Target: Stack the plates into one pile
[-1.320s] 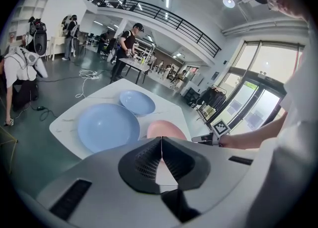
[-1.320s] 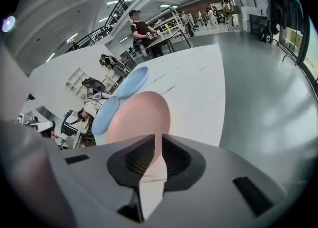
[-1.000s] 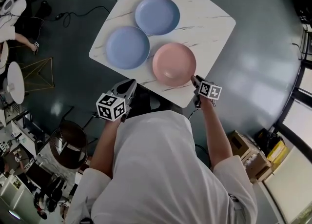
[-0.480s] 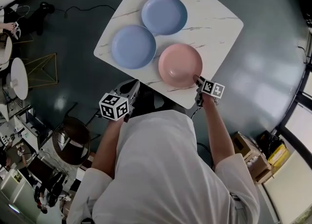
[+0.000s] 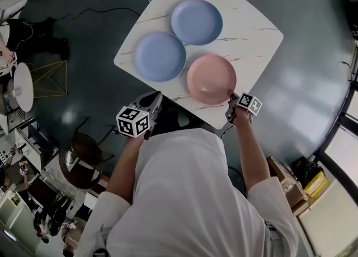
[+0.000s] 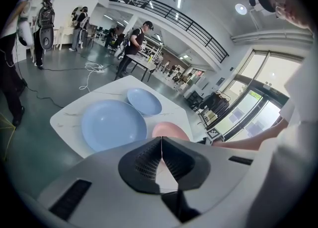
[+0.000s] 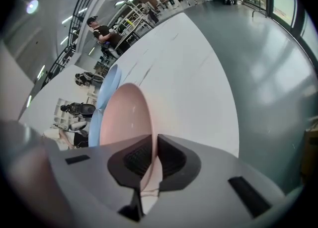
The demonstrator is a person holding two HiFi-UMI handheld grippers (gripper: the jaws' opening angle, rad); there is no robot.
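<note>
Three plates lie on the white marble table (image 5: 253,31): two blue plates (image 5: 160,56) (image 5: 196,22) and a pink plate (image 5: 211,79) nearest me. My right gripper (image 5: 232,98) is at the pink plate's near right rim. Its jaws have just been closing and now pinch that rim (image 7: 147,148). The pink plate (image 7: 124,117) fills the right gripper view, a blue plate (image 7: 107,90) behind it. My left gripper (image 5: 152,100) hovers shut and empty by the table's near edge. The left gripper view looks over its tips (image 6: 161,140) at the near blue plate (image 6: 114,124), the far one (image 6: 144,101) and the pink plate (image 6: 169,130).
Dark floor surrounds the table, with cables (image 5: 98,10) at the far left. A round white stool (image 5: 21,87) and a wire frame (image 5: 47,79) stand left. Cardboard boxes (image 5: 288,186) sit at the lower right. People (image 6: 131,40) stand far behind the table.
The right gripper has dropped onto the pink plate's near rim and its jaws have closed on it. The left gripper stays shut in about the same place.
</note>
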